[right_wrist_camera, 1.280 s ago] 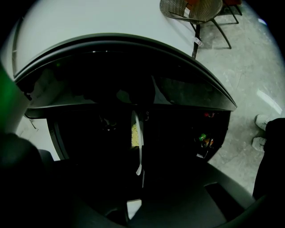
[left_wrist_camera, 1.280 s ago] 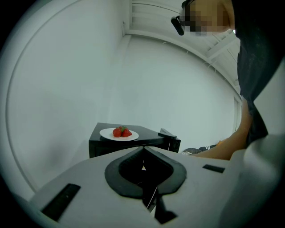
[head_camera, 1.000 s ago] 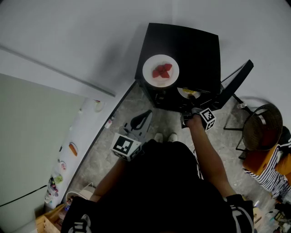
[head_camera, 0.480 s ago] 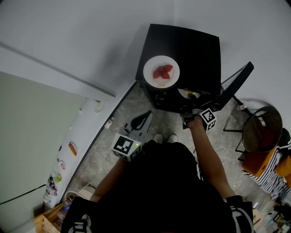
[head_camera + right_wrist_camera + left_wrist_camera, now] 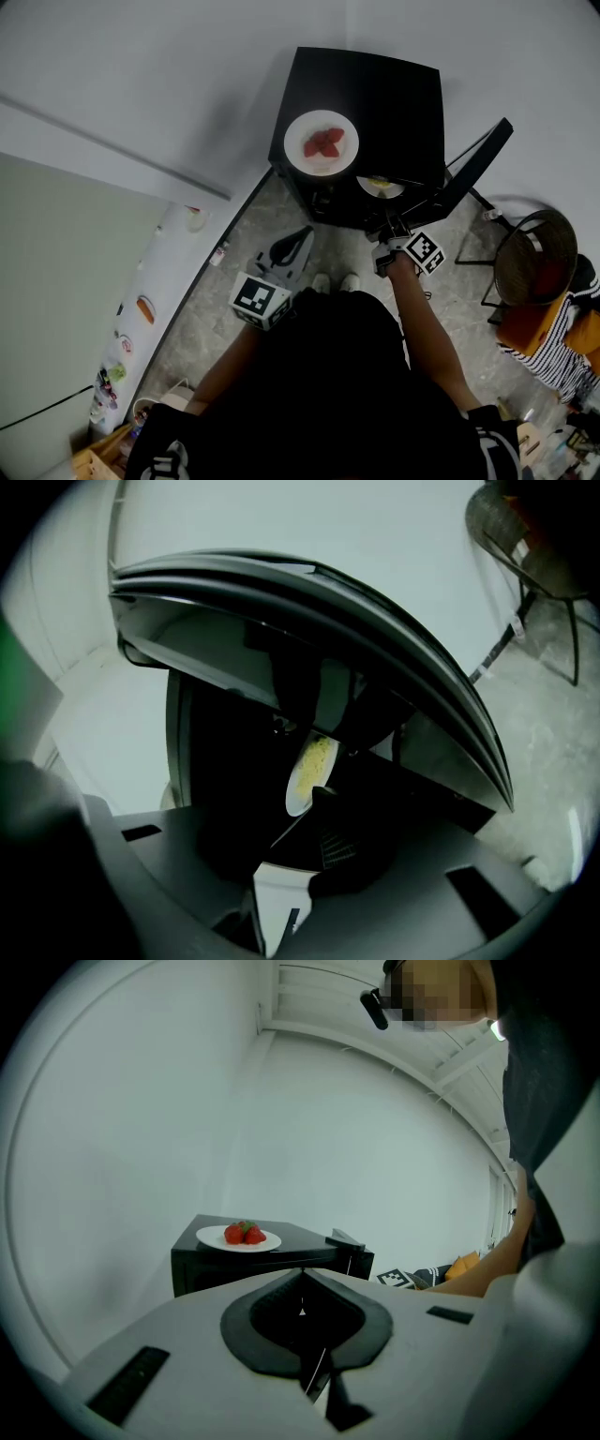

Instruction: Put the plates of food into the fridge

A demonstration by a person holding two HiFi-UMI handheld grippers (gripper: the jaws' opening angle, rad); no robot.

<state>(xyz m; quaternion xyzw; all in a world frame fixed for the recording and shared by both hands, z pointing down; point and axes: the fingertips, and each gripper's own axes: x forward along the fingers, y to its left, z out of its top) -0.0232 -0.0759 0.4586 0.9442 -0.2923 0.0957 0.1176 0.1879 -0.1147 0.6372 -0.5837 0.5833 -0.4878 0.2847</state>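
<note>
A white plate of strawberries (image 5: 321, 142) (image 5: 239, 1237) sits on top of the black mini fridge (image 5: 394, 94) (image 5: 206, 1260). The fridge door (image 5: 473, 173) (image 5: 375, 639) stands swung open. Inside rests a white plate of yellow food (image 5: 380, 186) (image 5: 311, 771). My right gripper (image 5: 389, 232) (image 5: 314, 817) is at the fridge opening, just in front of that plate. Its jaws have just been opening and stand open, with no pad pressing on the plate. My left gripper (image 5: 291, 248) (image 5: 302, 1283) hangs back from the fridge, shut and holding nothing.
A round dark wire basket on a stand (image 5: 534, 258) (image 5: 539, 527) is right of the fridge door. The person's feet (image 5: 336, 281) stand on grey tiled floor (image 5: 234, 309) before the fridge. A white wall runs behind, and a pale cabinet front (image 5: 66, 281) is at the left.
The right gripper's jaws have opened and let go of the plate of yellow food, which stays inside the fridge. That gripper has rolled and lifted slightly. The left gripper has not moved.
</note>
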